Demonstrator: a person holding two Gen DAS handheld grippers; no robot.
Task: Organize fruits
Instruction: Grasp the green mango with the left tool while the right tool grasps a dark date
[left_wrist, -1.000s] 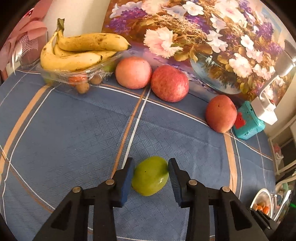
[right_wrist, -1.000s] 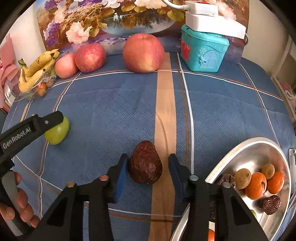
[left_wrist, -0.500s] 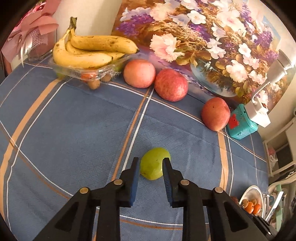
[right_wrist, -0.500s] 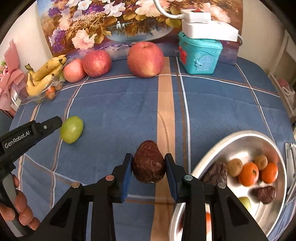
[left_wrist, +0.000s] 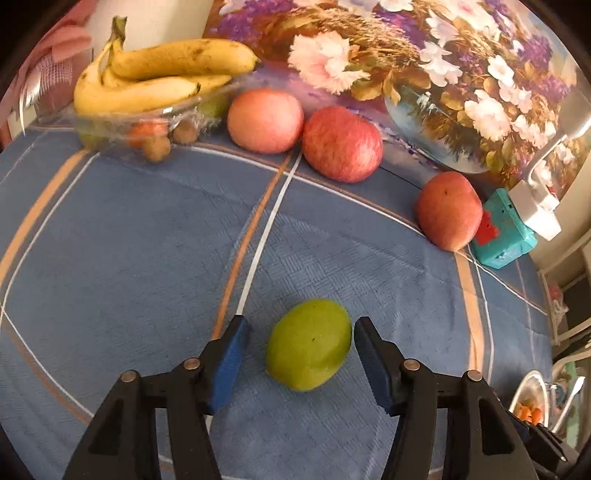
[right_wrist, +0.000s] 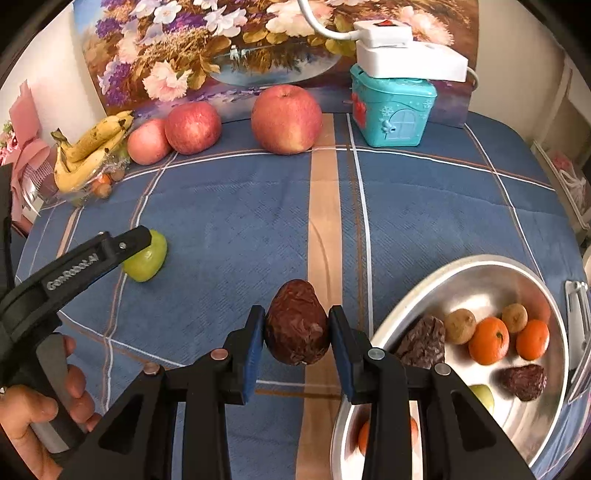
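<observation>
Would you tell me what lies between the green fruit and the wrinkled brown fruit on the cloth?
In the right wrist view, only bare blue tablecloth lies between the green fruit and the wrinkled brown fruit.

Blue plaid tablecloth (right_wrist: 229, 221) holding scattered fruit.
A green fruit (left_wrist: 308, 345) lies between the left jaws; three apples (left_wrist: 341, 144) and a banana tray (left_wrist: 122, 122) beyond; metal bowl (right_wrist: 480, 269) right of the right jaws.

Warm, even light fills both views, with strong fisheye bending, dark corners, and soft blur at the edges.
</observation>
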